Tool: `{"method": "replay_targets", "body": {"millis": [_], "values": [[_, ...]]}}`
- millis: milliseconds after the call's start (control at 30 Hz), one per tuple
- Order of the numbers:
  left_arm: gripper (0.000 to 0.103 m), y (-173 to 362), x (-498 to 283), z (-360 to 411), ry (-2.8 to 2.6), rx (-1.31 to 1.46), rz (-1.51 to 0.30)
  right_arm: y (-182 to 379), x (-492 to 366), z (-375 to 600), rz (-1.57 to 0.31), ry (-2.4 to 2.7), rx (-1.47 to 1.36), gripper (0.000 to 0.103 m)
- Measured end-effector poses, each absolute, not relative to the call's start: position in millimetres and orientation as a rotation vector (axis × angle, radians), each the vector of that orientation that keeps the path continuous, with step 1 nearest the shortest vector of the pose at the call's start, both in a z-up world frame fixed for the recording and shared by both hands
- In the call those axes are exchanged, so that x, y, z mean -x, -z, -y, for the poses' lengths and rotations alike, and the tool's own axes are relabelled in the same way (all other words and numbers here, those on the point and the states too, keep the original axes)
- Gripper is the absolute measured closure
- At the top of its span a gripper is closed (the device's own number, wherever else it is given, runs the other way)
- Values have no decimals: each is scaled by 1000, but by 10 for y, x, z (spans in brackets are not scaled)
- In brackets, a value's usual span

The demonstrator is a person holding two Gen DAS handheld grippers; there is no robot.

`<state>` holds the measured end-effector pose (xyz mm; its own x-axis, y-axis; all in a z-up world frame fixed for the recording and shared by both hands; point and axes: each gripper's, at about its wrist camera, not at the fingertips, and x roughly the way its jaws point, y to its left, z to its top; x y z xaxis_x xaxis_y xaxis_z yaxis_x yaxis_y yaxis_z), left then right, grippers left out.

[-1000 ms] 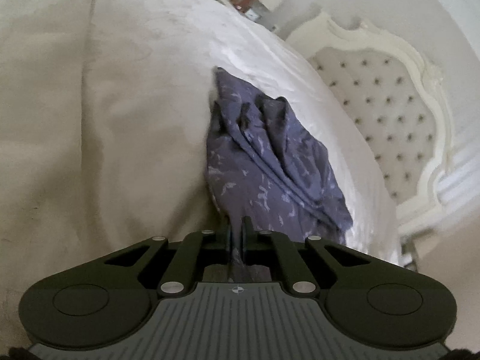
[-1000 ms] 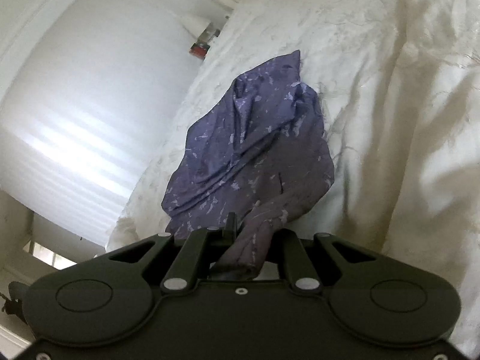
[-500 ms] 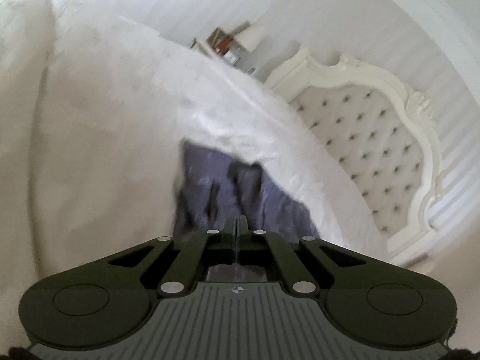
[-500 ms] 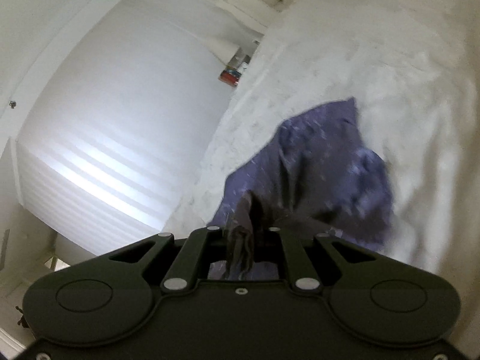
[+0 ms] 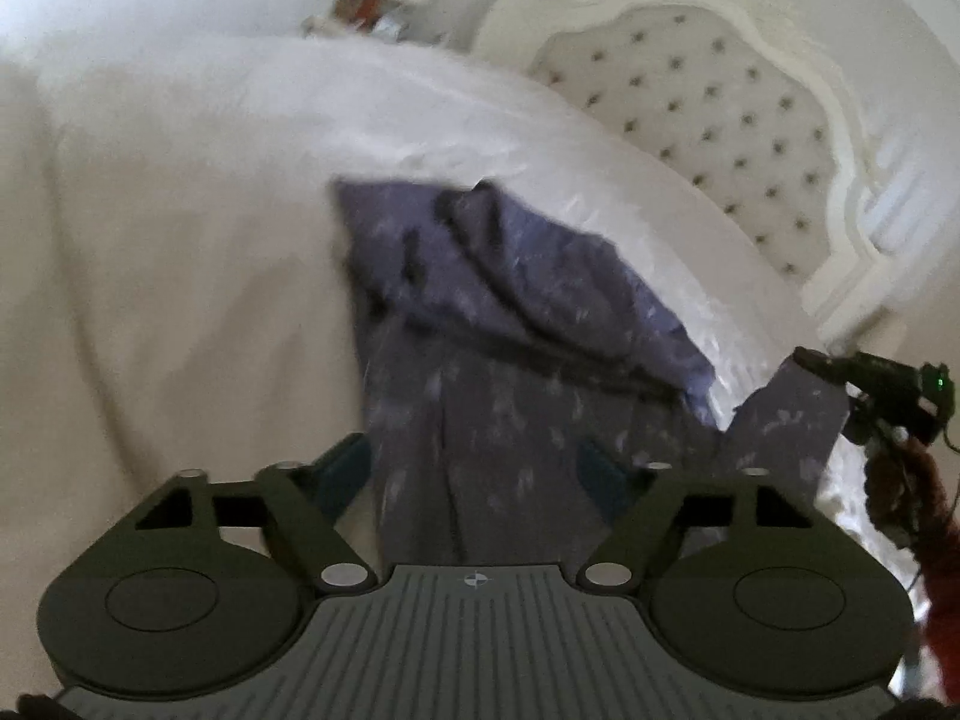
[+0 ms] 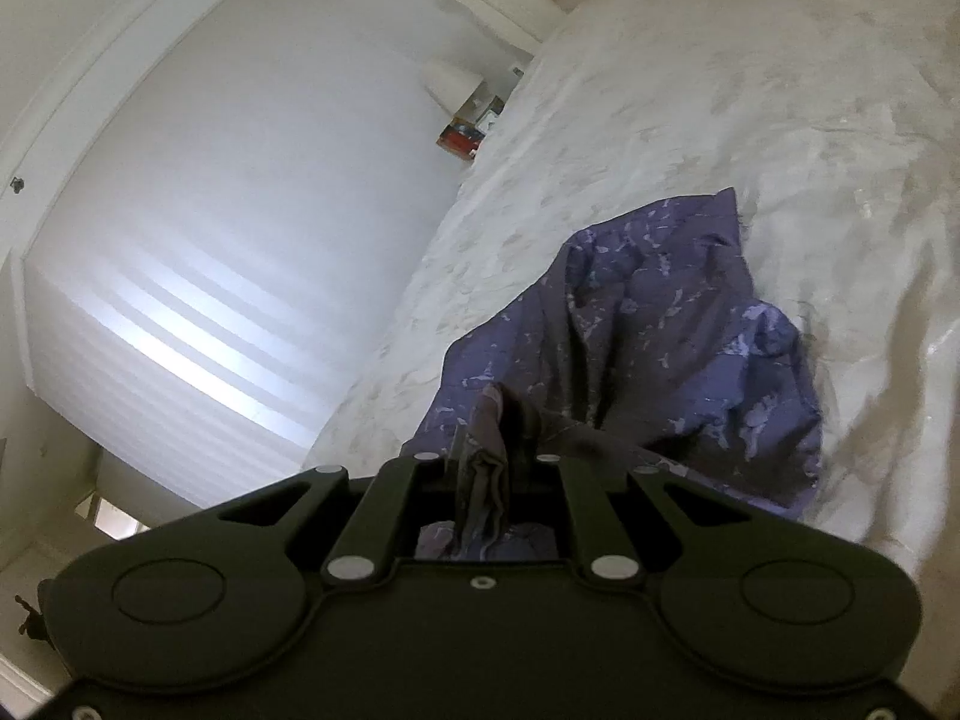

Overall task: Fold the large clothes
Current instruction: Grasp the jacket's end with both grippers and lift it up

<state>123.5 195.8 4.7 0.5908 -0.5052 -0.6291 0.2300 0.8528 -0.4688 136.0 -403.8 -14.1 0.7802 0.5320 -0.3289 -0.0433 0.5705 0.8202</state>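
A purple patterned garment [image 5: 510,312] lies crumpled on a white bed [image 5: 180,210]. In the left wrist view my left gripper [image 5: 474,468] is open, its teal-tipped fingers [image 5: 345,468] spread wide with the cloth lying loose between them. The right gripper [image 5: 840,372] shows at the right edge of that view, holding up a corner of the garment. In the right wrist view the garment [image 6: 660,348] bunches ahead, and my right gripper [image 6: 486,456] is shut on a fold of it.
A white tufted headboard [image 5: 720,96] stands at the far right of the bed. A nightstand with small items [image 5: 372,6] sits beyond the bed. A white wall with light stripes [image 6: 210,270] runs along the bed's left side in the right wrist view.
My left gripper was shut on the garment and has opened, letting the cloth go. Both views have tilted and shifted; the right gripper still holds its fold, lifted.
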Motion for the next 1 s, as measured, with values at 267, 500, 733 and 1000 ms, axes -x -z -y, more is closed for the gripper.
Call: {"method": "replay_targets", "body": {"millis": [267, 500, 733, 1000], "values": [[24, 385, -1033, -2038, 368, 475, -1057, 176, -1193, 4096, -593, -350, -929, 87], [99, 640, -1074, -1922, 469, 683, -1169, 214, -1130, 4108, -602, -352, -937, 87], [98, 99, -1511, -2143, 545, 875, -851, 135, -1275, 4220, -578, -324, -913, 87], [97, -255, -2696, -1797, 518, 813, -547, -30, -1939, 4440, -411, -229, -900, 87]]}}
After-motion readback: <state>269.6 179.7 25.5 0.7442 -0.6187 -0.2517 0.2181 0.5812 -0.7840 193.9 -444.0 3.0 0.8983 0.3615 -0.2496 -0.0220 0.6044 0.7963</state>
